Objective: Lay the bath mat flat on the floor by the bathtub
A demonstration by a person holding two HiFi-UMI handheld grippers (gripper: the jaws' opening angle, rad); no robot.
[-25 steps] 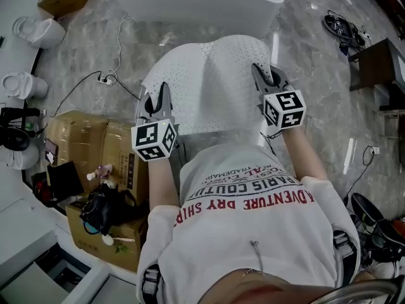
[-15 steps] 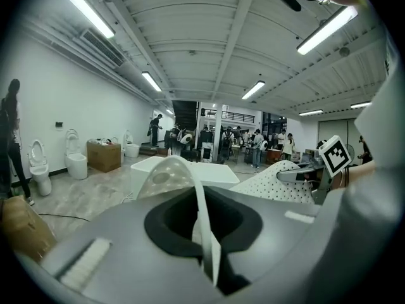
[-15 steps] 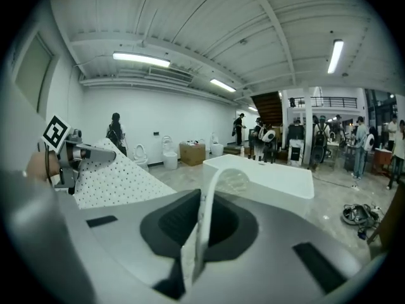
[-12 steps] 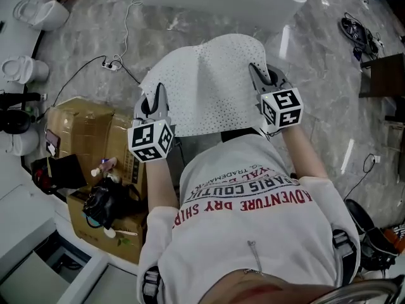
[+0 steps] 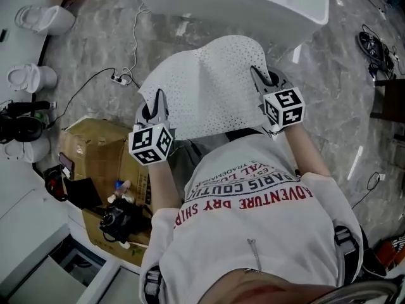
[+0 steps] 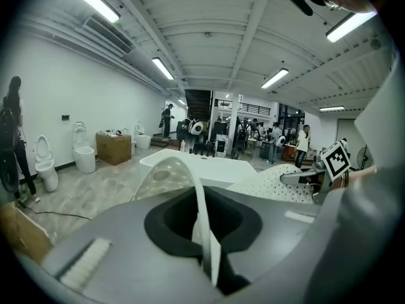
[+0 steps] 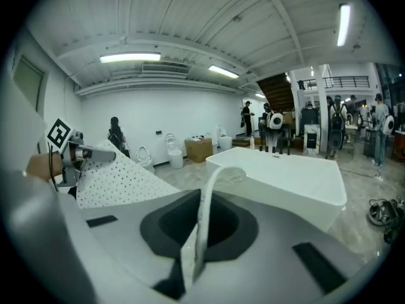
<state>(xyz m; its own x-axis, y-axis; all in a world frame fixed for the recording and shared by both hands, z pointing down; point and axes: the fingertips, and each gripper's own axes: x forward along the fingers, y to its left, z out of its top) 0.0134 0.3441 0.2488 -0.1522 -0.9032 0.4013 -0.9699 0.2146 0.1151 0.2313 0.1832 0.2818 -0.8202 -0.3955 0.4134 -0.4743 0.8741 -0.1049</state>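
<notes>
Marble floor [image 5: 82, 43] w/ glossy tub [image 5: 253, 5]; perforated bath mat [image 5: 209, 81] arched.

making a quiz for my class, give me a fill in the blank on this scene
The left gripper and the right gripper are each shut on the dotted white ____.
Beyond it, at the head view's top, stands a white ____.
The cardboard box sits on the person's ____ side.
Missing words: bath mat; bathtub; left.
</notes>
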